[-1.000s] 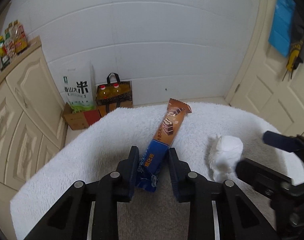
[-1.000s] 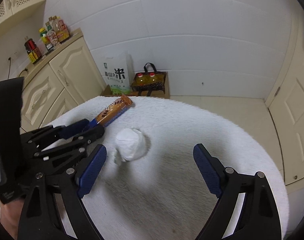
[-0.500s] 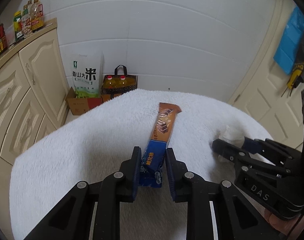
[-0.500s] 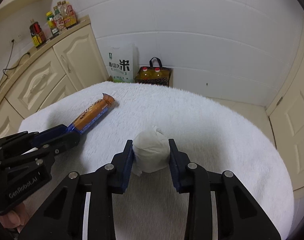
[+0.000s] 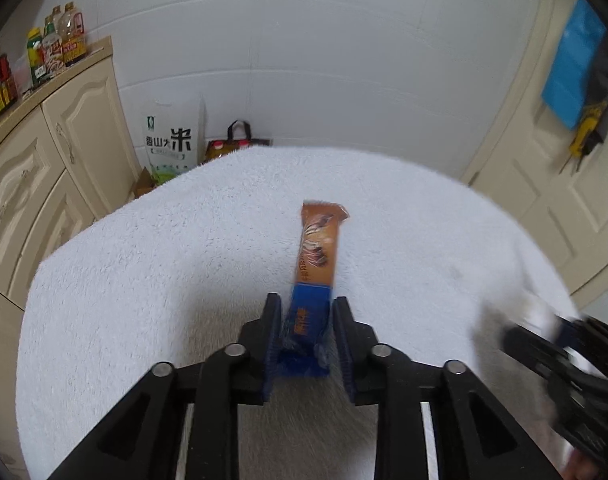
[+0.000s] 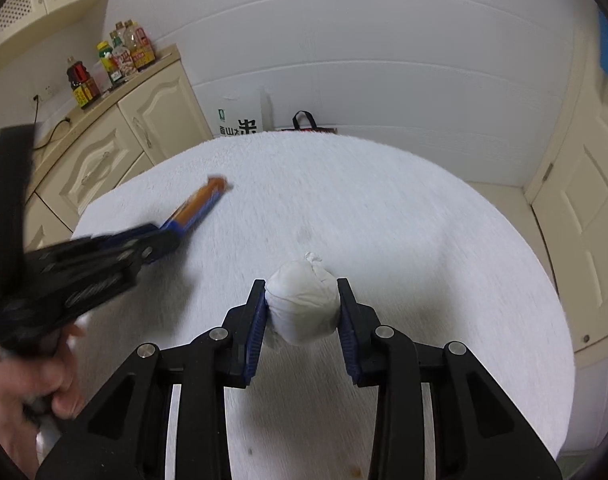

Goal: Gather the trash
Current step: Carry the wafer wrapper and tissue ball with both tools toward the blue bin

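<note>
White fleece surface [image 6: 384, 220] bears both grabs: left fingers [image 5: 306, 334], easing apart, hold the wrapper [image 5: 314, 272], right fingers [image 6: 303, 312] clamp the wad [image 6: 302, 306]; next, carry both to a bin.

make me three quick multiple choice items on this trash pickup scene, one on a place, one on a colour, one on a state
1. Where do the sauce bottles stand?
A. on the cream cabinet top
B. on the white fleece cover
C. on the floor by the door

2. What colours is the snack wrapper?
A. green and yellow
B. orange-brown and blue
C. red and white

3. What is between the pads of the right claw?
A. nothing
B. the snack wrapper
C. the wad of white tissue

Answers:
1. A, the bottles line the top of the cabinet at the left wall.
2. B, its far end is orange-brown and the end in the left claw is blue.
3. C, both blue pads press on the sides of the white wad, above the fleece cover.
</note>
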Motion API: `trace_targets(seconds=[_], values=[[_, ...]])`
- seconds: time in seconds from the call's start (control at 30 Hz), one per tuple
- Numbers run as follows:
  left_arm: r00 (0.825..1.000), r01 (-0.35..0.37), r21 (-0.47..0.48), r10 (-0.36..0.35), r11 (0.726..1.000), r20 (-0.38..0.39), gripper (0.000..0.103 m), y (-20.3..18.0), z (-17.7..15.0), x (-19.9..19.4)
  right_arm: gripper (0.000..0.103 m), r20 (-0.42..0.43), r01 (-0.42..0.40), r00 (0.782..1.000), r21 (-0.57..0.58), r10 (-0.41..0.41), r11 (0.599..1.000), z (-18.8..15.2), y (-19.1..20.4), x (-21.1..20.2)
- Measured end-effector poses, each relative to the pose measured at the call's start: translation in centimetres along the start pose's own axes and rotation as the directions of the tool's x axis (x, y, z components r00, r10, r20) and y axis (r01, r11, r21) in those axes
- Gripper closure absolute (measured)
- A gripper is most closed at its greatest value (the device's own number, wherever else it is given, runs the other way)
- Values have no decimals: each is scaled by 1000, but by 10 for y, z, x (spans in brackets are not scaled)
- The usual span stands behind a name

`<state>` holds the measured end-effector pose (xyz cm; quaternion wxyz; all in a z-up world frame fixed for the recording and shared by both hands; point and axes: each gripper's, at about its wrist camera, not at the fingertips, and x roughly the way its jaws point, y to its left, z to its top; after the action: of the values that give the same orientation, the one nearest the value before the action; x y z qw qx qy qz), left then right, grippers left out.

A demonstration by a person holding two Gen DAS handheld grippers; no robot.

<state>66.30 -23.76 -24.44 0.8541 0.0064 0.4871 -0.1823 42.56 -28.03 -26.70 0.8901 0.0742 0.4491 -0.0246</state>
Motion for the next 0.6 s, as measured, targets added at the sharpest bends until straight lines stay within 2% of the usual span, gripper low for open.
trace_targets(seconds=[0.13,0.2,0.3,0.43,0.6], values=[[1000,10,-9,-10,1000,3,80,-1,20,31,70,13,0,1000,19,0,1000,-11,-5,-18],[1000,26,-17,-26,1000,10,87,-1,24,36,70,18,3,1000,27,-3,1000,-13,-9,-24],[999,42,-12,-42,999,22,87,-1,24,42,70,26,0,1000,41,-2,999,-16,-15,-32],[998,50,0,-50,999,50,87,-1,16,39,70,41,-8,999,53,6,999,-19,-23,-44],[993,63,28,-66,998,99,87,-12,-7,14,70,78,-14,997,89,7,996,-24,-38,-68]])
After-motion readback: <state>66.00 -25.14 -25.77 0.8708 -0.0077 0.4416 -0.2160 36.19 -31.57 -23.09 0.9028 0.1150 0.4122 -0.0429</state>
